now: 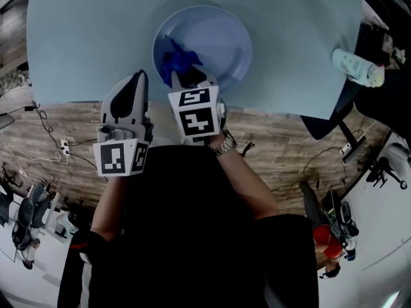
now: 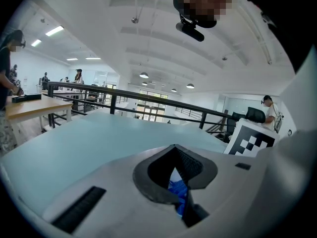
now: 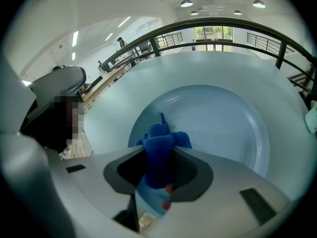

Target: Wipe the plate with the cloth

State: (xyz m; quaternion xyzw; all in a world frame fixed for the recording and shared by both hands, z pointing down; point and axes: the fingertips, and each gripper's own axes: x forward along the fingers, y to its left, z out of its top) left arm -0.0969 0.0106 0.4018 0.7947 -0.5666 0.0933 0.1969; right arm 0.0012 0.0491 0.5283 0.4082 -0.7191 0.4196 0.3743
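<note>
A round blue plate [image 1: 218, 37] rests on the pale blue table [image 1: 83, 37] close to its near edge. A crumpled blue cloth [image 1: 176, 61] lies on the plate's near left part. My right gripper [image 1: 192, 81] reaches over the plate's near rim and is shut on the cloth [image 3: 159, 152], which bulges out between the jaws above the plate [image 3: 223, 128]. My left gripper [image 1: 139, 77] hovers at the table's near edge, just left of the plate, jaws together and empty. In the left gripper view its jaws [image 2: 176, 175] point across the table [image 2: 99, 138].
A white bottle-like object [image 1: 358, 67] lies at the table's right edge. A wooden floor [image 1: 289, 146] with cables [image 1: 48, 140] runs below the near edge. A black railing [image 2: 124, 98] stands beyond the table's far side. People stand at desks far off.
</note>
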